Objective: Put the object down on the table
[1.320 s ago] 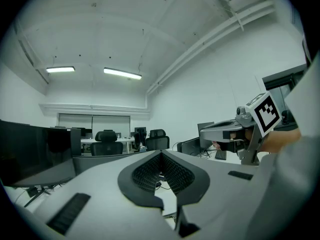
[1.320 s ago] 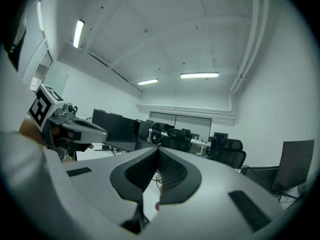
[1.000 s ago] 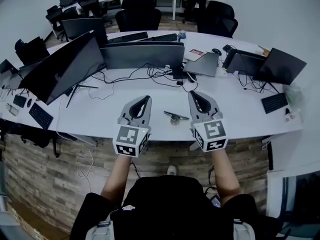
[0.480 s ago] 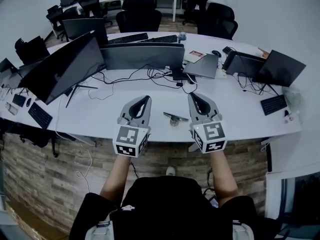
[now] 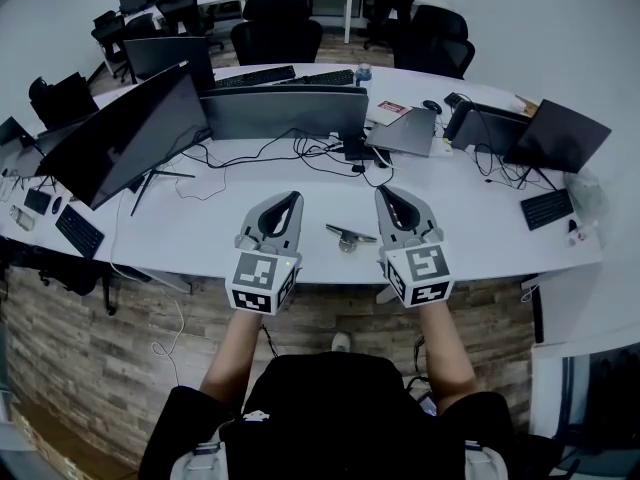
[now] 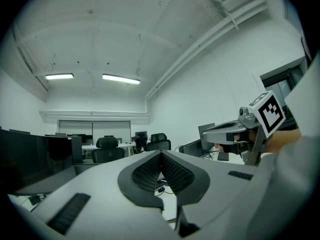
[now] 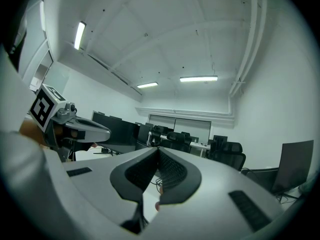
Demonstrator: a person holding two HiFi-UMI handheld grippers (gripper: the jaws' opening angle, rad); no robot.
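Two claws are mine, and both are closed with nothing in them. The jaws of my left claw (image 5: 292, 198) meet along their ribbed pads, and in its own view only the far office shows behind them. My right claw (image 5: 384, 192) is the same: pads pressed together, no thing between.

Both claws hang above the white table (image 5: 200, 233), at its front edge, with the jaws pointing toward the back of the table. The small metal object (image 5: 349, 236) lies on the table close to that front edge, in the part of the table that is between my two claws. It touches neither of them. I cannot tell exactly what it is; it looks like a thin bar on a small round part. So I judge that the putting down is already done.

What can go wrong now is mostly a careless move. The object is near the front edge of the table, so a low sideways sweep of either claw could push it over that edge. If the round part can roll, even a light touch may be enough.
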